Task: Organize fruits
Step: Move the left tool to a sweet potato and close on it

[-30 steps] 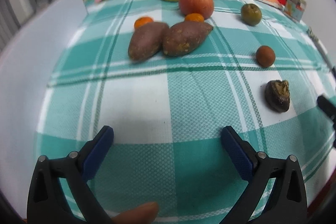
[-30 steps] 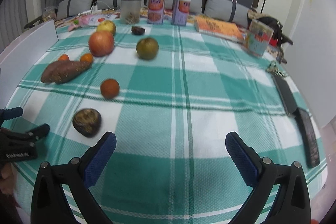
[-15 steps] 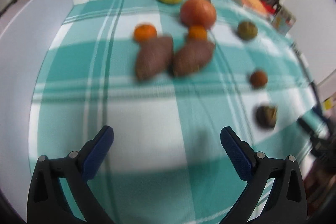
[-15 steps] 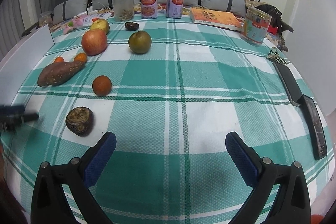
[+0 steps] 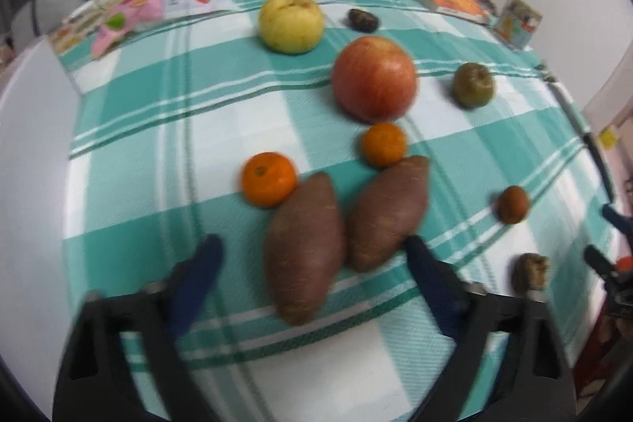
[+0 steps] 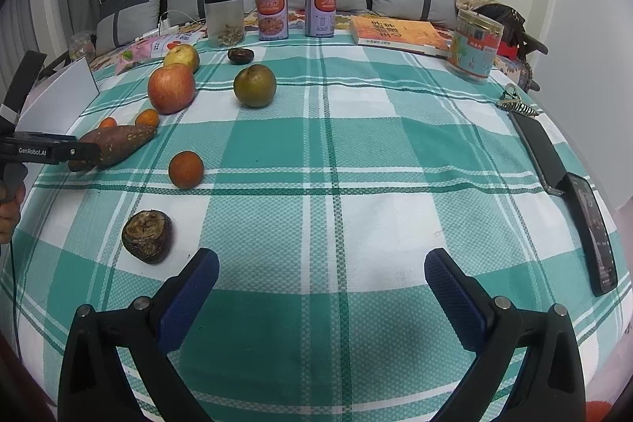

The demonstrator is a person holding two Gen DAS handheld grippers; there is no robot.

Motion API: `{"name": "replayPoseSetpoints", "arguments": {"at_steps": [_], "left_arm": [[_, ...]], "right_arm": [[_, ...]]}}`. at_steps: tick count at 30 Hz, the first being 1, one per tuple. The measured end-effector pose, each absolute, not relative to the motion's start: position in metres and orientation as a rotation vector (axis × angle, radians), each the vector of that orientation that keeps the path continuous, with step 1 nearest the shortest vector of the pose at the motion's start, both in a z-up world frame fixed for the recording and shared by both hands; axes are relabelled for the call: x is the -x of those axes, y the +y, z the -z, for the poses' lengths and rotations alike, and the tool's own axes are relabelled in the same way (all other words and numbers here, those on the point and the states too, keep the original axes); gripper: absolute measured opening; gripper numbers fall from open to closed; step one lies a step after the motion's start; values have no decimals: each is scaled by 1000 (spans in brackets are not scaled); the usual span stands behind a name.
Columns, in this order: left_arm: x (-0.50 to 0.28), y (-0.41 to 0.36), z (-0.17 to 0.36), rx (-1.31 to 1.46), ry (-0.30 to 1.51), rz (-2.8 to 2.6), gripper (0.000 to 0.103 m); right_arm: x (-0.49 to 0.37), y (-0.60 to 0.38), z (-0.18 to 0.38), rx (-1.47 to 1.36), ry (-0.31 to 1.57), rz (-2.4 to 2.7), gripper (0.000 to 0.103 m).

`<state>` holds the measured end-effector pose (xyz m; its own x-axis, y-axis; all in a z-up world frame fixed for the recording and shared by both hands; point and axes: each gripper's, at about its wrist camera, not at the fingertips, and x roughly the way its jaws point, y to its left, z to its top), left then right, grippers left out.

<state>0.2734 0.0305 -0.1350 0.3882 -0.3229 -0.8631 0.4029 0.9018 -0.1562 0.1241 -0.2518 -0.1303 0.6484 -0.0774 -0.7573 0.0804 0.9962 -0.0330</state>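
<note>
Two sweet potatoes point(image 5: 304, 248) lie side by side on the checked cloth point(image 5: 134, 192), touching along their length, right in front of your left claw point(image 5: 312, 263). Its jaws are spread wide, one on each side of the pair, gripping nothing. A small orange point(image 5: 269, 178) touches the left potato's far end; a smaller one point(image 5: 383, 144) sits at the tip of the right potato. Behind these is the red apple point(image 5: 374, 78), then a yellow apple point(image 5: 290, 23) further back, and a green-brown fruit point(image 5: 473, 84) off to the right.

Your right claw point(image 6: 321, 289) is also wide and empty, over bare cloth near the front edge. A shrivelled brown fruit point(image 6: 147, 236) lies just left of its left finger, with a dark orange fruit point(image 6: 186, 169) beyond it. Two cans point(image 6: 271, 12), a jar point(image 6: 224, 18) and a book point(image 6: 399, 35) line the far edge; a phone point(image 6: 593, 220) lies at the right.
</note>
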Motion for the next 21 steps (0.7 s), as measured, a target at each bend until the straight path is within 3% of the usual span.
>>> {"name": "replayPoseSetpoints", "arguments": {"at_steps": [6, 10, 21], "left_arm": [[-269, 34, 136, -122, 1114, 520, 68], [-275, 39, 137, -170, 1170, 540, 53], [-305, 36, 145, -142, 1189, 407, 51]], "right_arm": [[-124, -253, 130, -7, 857, 90, 103], [-124, -254, 131, -14, 861, 89, 103], [-123, -254, 131, -9, 861, 89, 103]]}}
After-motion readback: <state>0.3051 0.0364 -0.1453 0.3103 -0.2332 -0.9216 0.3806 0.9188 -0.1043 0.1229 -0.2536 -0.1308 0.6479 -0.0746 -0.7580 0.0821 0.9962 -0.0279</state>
